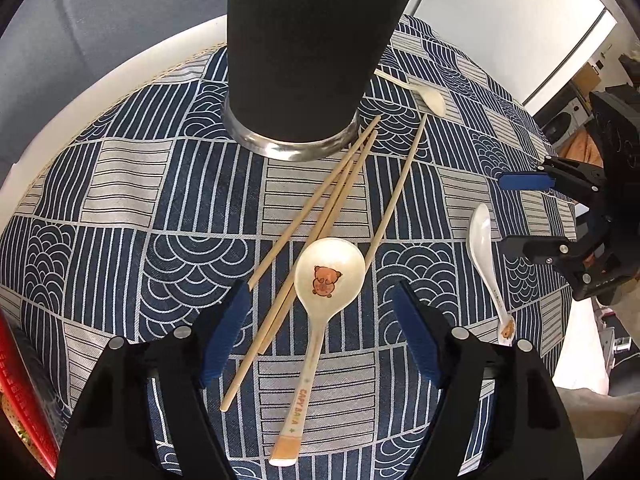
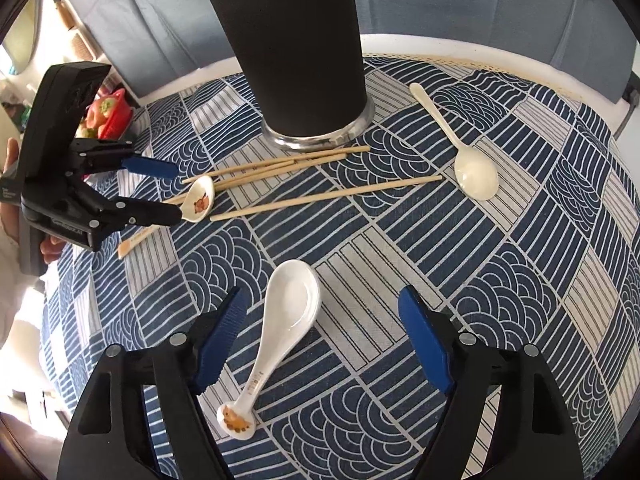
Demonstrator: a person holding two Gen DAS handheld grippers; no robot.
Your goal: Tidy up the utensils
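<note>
Spoons are lying on the patterned cloth (image 1: 120, 184): the bear spoon (image 1: 326, 280) at lower centre between the spread, untouching pads of the left gripper (image 1: 320, 332), the white spoon (image 2: 288, 320) likewise inside the gaping right gripper (image 2: 322, 336), chopsticks (image 1: 344, 184) resting below the black holder (image 1: 304, 48).
</note>
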